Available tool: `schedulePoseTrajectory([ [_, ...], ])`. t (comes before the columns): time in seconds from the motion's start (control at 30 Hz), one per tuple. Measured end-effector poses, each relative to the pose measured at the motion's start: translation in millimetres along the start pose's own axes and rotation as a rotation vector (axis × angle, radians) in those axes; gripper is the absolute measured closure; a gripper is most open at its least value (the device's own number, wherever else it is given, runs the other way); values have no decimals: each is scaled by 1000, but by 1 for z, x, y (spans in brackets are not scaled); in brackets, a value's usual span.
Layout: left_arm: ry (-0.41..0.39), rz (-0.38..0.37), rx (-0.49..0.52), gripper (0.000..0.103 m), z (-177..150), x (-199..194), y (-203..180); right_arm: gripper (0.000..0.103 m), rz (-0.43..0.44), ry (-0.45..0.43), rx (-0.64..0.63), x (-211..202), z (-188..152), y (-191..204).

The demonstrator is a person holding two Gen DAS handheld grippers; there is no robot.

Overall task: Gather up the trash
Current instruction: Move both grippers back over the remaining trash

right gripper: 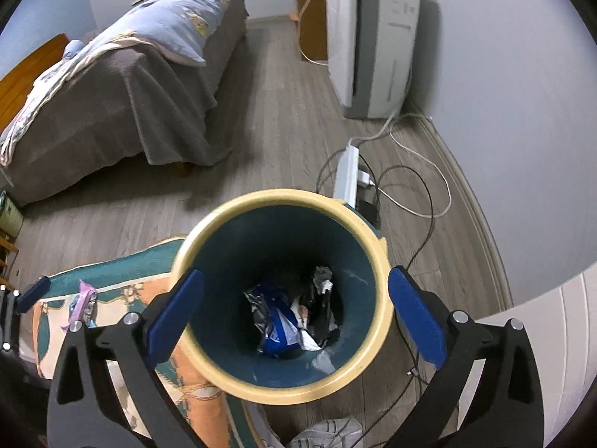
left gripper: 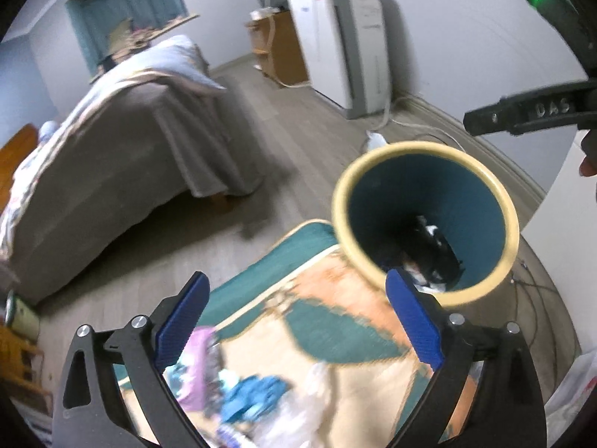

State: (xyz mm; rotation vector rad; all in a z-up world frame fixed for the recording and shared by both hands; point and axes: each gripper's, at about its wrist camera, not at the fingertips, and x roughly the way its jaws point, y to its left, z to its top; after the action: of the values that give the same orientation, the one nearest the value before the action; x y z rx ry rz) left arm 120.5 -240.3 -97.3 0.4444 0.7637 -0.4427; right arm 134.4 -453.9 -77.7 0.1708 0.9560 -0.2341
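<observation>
A teal bin (right gripper: 231, 272) with a cream rim stands on the floor at the rug's corner. It holds a blue-and-white bag (right gripper: 276, 321) and dark wrappers (right gripper: 321, 310). My right gripper (right gripper: 296, 274) hangs open above the bin's mouth with nothing between its blue pads. My left gripper (left gripper: 298, 280) is open and empty too, over the rug and left of the bin (left gripper: 391, 201). Below it on the rug lie a purple wrapper (left gripper: 197, 366), a crumpled blue piece (left gripper: 253, 399) and clear plastic (left gripper: 309, 410). The purple wrapper (right gripper: 84, 298) also shows in the right wrist view.
A patterned teal and orange rug (left gripper: 335, 321) covers the near floor. A bed (right gripper: 112, 86) under a grey cover fills the left. A white appliance (right gripper: 373, 37) stands by the wall, with a power strip (right gripper: 347, 171) and loose cables (right gripper: 421, 201) beside the bin.
</observation>
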Motion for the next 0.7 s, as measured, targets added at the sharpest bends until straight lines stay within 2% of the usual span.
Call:
schedulePoseTrajectory([
  [0.23, -12, 72, -105, 6, -34, -52, 57, 6, 40, -39, -80, -19, -1, 51],
  [0.4, 28, 127, -200, 6, -77, -72, 95, 6, 118, -19, -135, -20, -10, 98],
  [0.6, 76, 196, -193, 6, -123, -88, 112, 6, 160, 14, -239, -22, -33, 152],
  [0.7, 70, 181, -229, 6, -147, -100, 117, 6, 154, 13, -291, -28, -49, 174],
])
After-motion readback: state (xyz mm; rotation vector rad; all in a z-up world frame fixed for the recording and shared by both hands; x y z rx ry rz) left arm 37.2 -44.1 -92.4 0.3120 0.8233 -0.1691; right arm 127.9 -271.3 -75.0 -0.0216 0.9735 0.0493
